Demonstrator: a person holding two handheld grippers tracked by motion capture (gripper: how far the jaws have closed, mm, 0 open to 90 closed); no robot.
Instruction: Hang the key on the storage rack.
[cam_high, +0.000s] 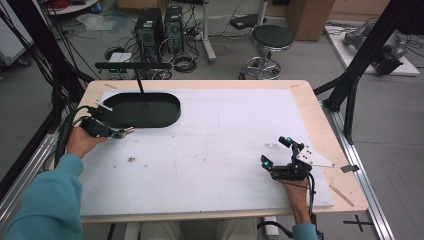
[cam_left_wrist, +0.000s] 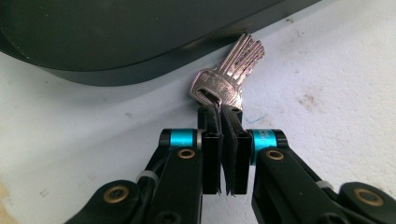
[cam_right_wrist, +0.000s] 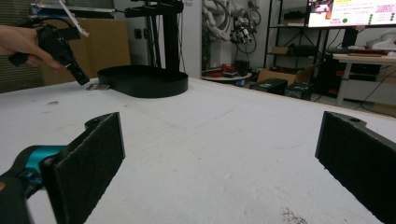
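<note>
Left gripper (cam_left_wrist: 223, 122) clamped on bunch of keys (cam_left_wrist: 227, 77), tips against black tray (cam_left_wrist: 116, 42) rim.

Left gripper (cam_left_wrist: 223, 109) clamped (right gripper (cam_right_wrist: 219, 163) agape)

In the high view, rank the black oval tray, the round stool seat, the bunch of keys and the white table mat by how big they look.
Largest to smallest as they appear:
1. White table mat
2. Black oval tray
3. Round stool seat, though it stands farther from the camera, so its true size against the tray is unsure
4. Bunch of keys, held in the left gripper
</note>
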